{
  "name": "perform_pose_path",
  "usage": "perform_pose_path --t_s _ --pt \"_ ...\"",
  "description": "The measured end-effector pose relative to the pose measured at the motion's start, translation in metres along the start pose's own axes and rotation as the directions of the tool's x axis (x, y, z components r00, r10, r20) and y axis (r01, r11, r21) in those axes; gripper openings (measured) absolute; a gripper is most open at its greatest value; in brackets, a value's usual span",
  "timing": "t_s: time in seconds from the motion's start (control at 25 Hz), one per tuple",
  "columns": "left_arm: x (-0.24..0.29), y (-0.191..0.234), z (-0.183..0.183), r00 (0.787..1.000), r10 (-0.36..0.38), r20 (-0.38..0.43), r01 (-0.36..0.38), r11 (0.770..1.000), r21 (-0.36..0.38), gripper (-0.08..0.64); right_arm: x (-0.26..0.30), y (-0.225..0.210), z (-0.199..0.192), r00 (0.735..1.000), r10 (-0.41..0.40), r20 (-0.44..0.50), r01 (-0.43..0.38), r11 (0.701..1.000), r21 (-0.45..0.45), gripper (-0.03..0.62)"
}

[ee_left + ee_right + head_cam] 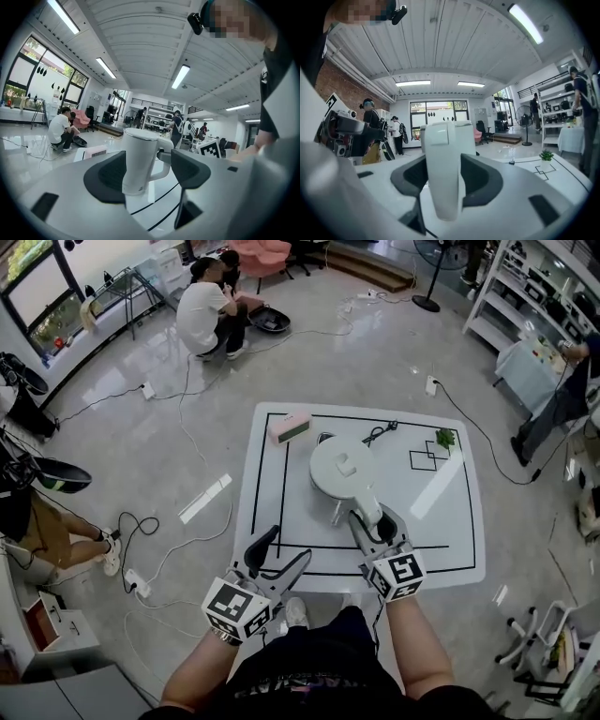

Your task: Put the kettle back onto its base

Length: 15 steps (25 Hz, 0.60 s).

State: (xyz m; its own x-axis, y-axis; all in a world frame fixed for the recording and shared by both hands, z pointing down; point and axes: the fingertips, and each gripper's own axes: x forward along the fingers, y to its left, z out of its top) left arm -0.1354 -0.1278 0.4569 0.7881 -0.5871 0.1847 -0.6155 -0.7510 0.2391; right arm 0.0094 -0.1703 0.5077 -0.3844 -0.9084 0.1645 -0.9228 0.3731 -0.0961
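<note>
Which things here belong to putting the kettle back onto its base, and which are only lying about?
For the job: kettle; right gripper, jaws round the kettle's handle; black cord behind the kettle, probably its power lead.

Just lying about: pink box; small plant. The left gripper is idle, open and empty.

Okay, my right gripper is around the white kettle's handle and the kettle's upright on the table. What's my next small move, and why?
Probably draw the right gripper straight back off the white plastic electric kettle's handle. Its fingers look parted beside the handle rather than pressing it, and the kettle stands upright on the white table, so it seems already set down.
</note>
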Motion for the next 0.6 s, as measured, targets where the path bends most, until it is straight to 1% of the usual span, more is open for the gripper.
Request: perform_pose_path --t_s 0.12,0.2,0.32,0.48,0.6 --pt "0.002 -0.005 -0.002 0.999 -0.036 -0.011 0.036 0.999 0.009 0.299 -0.011 -0.004 -0.001 1.000 -0.017 0.008 0.017 0.998 0.069 0.201" --pt "0.005 -0.010 -0.004 0.998 -0.068 -0.019 0.068 0.998 0.012 0.293 -0.024 -0.004 -0.005 0.999 -0.033 0.012 0.031 0.995 0.092 0.204" --pt "0.011 -0.019 -0.009 0.992 -0.119 -0.027 0.120 0.993 0.015 0.282 -0.049 -0.006 -0.008 0.998 -0.066 0.011 0.064 0.993 0.096 0.204" --pt "0.024 -0.035 -0.012 0.980 -0.198 -0.032 0.198 0.980 0.009 0.251 -0.082 -0.013 0.004 0.991 -0.129 0.032 0.125 0.987 0.103 0.202" --pt "0.031 -0.053 -0.010 0.968 -0.250 -0.030 0.251 0.968 0.008 0.200 -0.104 -0.017 0.020 0.986 -0.161 0.047 0.157 0.984 0.083 0.202"
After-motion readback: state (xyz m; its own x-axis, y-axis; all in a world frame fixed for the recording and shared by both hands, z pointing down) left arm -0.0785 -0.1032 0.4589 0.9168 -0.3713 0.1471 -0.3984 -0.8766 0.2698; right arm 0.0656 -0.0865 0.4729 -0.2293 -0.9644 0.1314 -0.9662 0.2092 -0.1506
